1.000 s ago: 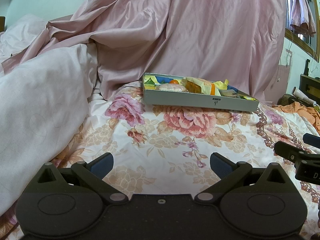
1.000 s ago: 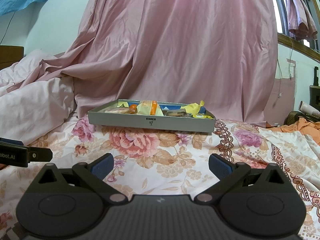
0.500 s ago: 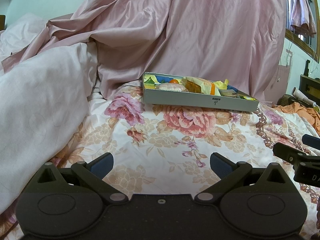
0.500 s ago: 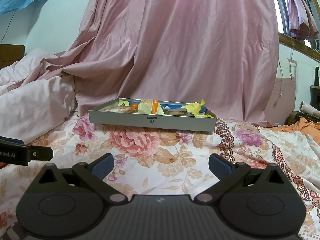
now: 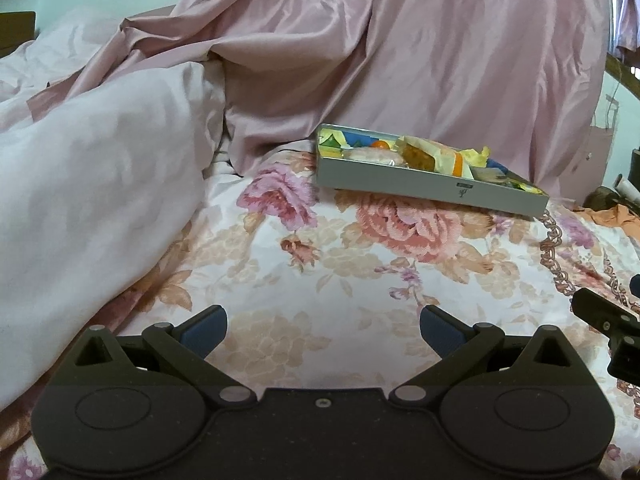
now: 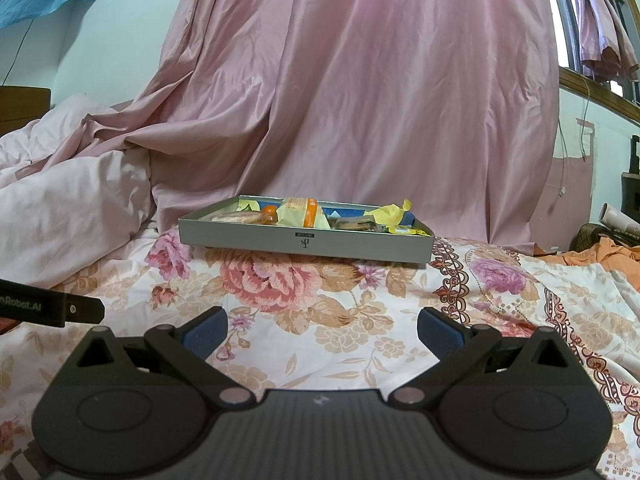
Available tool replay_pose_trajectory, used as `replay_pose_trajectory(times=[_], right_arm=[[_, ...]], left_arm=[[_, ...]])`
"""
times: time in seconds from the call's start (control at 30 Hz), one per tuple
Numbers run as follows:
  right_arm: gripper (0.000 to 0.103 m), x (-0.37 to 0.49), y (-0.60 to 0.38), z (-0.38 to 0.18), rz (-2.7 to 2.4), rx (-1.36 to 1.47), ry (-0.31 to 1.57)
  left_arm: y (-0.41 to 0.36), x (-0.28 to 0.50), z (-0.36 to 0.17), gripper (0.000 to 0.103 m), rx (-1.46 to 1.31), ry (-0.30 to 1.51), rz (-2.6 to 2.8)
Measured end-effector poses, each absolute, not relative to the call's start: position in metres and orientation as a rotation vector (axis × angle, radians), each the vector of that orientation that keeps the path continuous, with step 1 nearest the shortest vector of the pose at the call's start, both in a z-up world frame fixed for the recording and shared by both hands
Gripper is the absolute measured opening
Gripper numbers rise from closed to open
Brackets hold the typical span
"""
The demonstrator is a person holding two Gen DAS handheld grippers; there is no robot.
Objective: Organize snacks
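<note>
Tray: my grey tray (image 6: 306,242) sits on the floral bedsheet (image 6: 360,320), far side, right up by the pink curtain (image 6: 360,80). Its long axis runs left to right across the bed, with a long side wall facing me.
Snacks: a jumble of wrapped snacks (image 6: 298,213) fills the tray: yellow wrappers, something orange, a pale round piece on the left.
Left tool: my left tool (image 5: 323,325) is spread wide apart, holding nothing, blue pads (image 5: 204,328) over bare sheet, well short of the tray, which lies ahead and to the right.
Right tool: my right tool (image 6: 322,326) is just as wide apart and empty, aimed straight at the tray's long wall.
Quilt: a pale quilt (image 5: 88,184) is bunched up on the left.
Neighbours: each tool's tip shows at the edge of the other's view.
</note>
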State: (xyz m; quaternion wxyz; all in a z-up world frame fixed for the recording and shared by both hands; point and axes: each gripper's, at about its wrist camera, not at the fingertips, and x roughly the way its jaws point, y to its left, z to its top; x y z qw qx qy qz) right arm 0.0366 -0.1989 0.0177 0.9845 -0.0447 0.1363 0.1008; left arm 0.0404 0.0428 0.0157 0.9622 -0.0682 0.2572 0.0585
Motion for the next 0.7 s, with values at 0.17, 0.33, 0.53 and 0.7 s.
replay_pose_trajectory(times=[0.17, 0.33, 0.53, 0.7], right_arm=[[0.103, 0.0367, -0.1981, 0.0177, 0.202, -0.09, 0.274], [0.103, 0.0365, -0.1978, 0.0176, 0.204, -0.092, 0.274], [0.103, 0.0337, -0.1979, 0.016, 0.206, -0.095, 0.276], [0.103, 0.0361, -0.1984, 0.0172, 0.211, -0.1, 0.279]], left_arm=[[0.042, 0.0422, 0.0163, 0.102, -0.133, 0.53, 0.127], [0.0422, 0.0432, 0.0164, 0.102, -0.134, 0.537, 0.13], [0.0418, 0.0422, 0.0165, 0.102, -0.13, 0.53, 0.13], [0.0416, 0.0421, 0.0166, 0.102, -0.13, 0.529, 0.131]])
